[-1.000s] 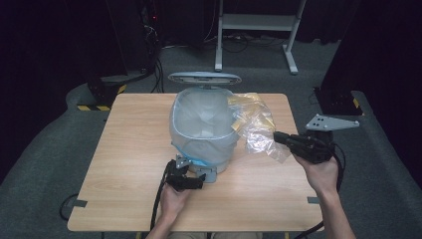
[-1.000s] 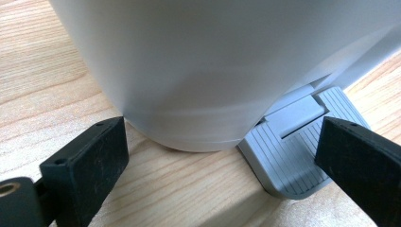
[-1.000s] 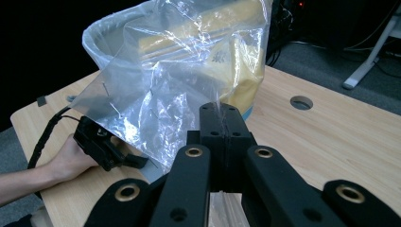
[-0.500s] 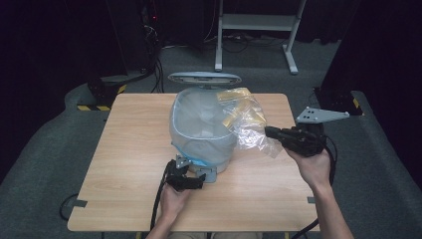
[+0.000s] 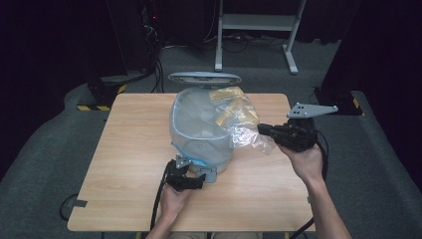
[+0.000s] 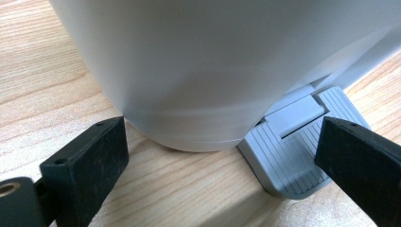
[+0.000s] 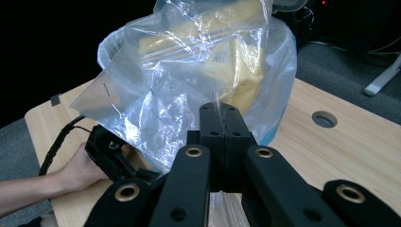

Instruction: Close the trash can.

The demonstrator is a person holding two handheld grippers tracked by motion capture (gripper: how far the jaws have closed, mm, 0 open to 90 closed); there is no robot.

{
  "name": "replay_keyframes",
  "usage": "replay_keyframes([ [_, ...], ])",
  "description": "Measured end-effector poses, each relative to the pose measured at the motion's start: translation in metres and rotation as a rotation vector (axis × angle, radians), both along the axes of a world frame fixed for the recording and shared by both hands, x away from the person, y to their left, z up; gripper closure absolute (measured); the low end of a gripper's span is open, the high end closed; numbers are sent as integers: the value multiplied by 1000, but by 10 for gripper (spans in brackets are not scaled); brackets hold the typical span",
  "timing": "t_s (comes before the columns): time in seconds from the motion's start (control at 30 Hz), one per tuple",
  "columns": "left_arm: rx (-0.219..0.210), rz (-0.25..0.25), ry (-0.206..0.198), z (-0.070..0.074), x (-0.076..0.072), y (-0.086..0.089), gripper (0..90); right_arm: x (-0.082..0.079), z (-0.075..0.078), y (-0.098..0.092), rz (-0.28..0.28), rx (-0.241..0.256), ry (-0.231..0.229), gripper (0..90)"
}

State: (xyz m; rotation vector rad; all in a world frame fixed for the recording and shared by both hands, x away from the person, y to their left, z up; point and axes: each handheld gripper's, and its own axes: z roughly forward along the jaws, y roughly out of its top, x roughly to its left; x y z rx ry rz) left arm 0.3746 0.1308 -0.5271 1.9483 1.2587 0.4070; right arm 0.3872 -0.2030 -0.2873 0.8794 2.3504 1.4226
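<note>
On the light wooden desk (image 5: 129, 164) stands a round pale grey plastic pedal bin (image 5: 199, 130) with its lid (image 5: 204, 78) raised behind it. The bin sits near the middle of the desk, toward the far edge, and a thin liner shows inside its rim.

The right hand-held gripper (image 5: 263, 129) is to the right of the bin, lifted above the desk, with its jaws pointing left toward the bin. In the right gripper view its two black jaws are pressed together on a fold of the clear crinkled plastic bag (image 7: 189, 94), so the right hand-held gripper (image 7: 220, 127) has the bag pinched at its near edge. The bag holds yellow packets (image 7: 236, 61) and hangs in the air against the right upper side of the bin, partly over its rim; in the high view the bag (image 5: 244, 124) spreads from the bin's opening out toward the gripper.

The left hand-held gripper (image 5: 191, 172) rests low at the front foot of the bin, held by the person's left hand (image 5: 171, 199). In the left gripper view its jaws stand wide apart and grip nothing: one lies beside the curved base of the bin (image 6: 213, 71), the other just beside the ribbed grey foot pedal (image 6: 293, 156), which lies between the jaws.
</note>
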Motion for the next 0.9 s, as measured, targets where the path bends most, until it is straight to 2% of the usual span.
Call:
replay_keyframes([
  [0.4, 0, 0, 0, 0, 0, 0, 39, 7, 3, 11, 16, -21, 17, 899],
  [0.9, 0, 0, 0, 0, 0, 0, 39, 15, 4, 19, 14, -15, 23, 899],
])
